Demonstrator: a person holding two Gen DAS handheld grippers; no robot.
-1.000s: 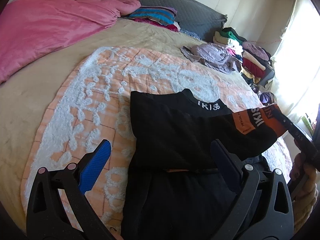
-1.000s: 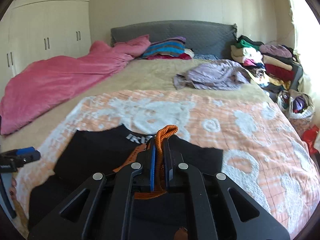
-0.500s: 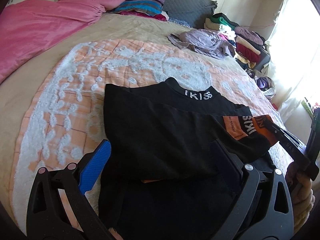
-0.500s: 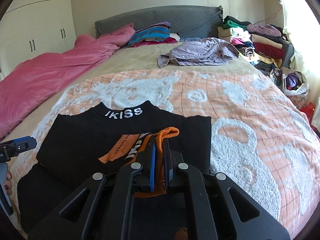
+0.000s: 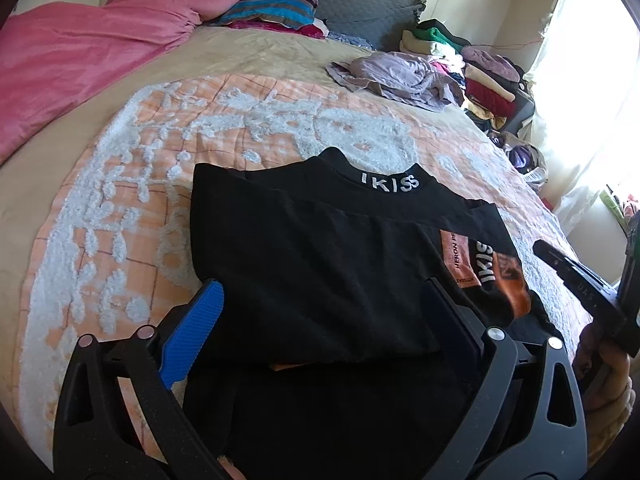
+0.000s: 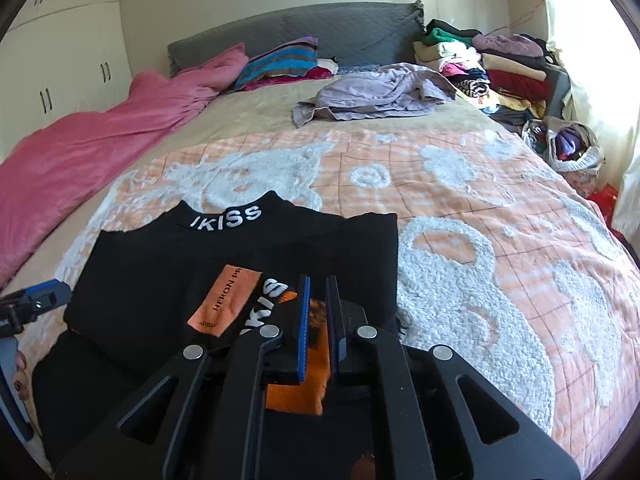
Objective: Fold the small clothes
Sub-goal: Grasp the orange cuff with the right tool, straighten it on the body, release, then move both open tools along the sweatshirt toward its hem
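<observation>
Since a second ago my right gripper point(image 6: 316, 312) has lowered the orange sleeve cuff point(image 6: 298, 396) onto the black folded top point(image 5: 312, 264); its jaws stay pinched on the cuff. Left view: my left gripper point(image 5: 320, 312) gapes wide over the top, on the peach-and-white tufted blanket point(image 5: 120, 216). Right view: collar reads "IKISS", patch "HERON".

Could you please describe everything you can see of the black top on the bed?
The black top is soft knit, with white IKISS lettering on its collar and an orange cuff. It lies flat on the orange-and-white blanket, one sleeve folded across the body, showing an orange patch. The right gripper pinches that cuff. The left gripper stands open over it.
</observation>
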